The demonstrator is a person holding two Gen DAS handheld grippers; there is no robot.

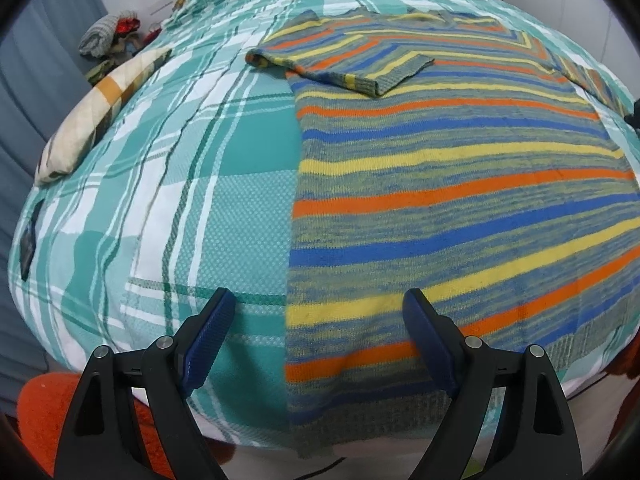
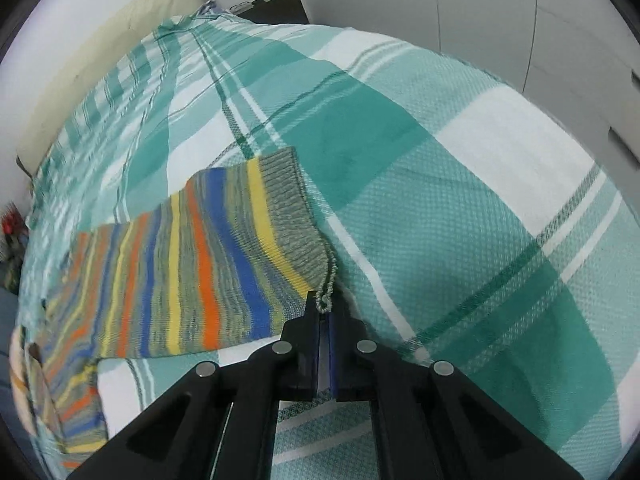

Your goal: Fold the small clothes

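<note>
A striped knit sweater (image 1: 460, 200) in orange, blue, yellow and grey lies flat on the green plaid bedspread (image 1: 192, 160). Its left sleeve (image 1: 340, 68) is folded across the chest. My left gripper (image 1: 320, 312) is open and empty, hovering over the sweater's lower left hem edge. In the right wrist view, my right gripper (image 2: 325, 312) is shut on the cuff corner of the other sleeve (image 2: 192, 264), which is stretched out over the bedspread (image 2: 460, 200).
A patterned pillow (image 1: 100, 112) lies at the bed's left edge. A pile of clothes (image 1: 108, 36) sits beyond it on the left. A cream headboard cushion (image 2: 92, 56) and white wardrobe doors (image 2: 500, 20) border the bed. An orange fabric (image 1: 44, 408) is below the near edge.
</note>
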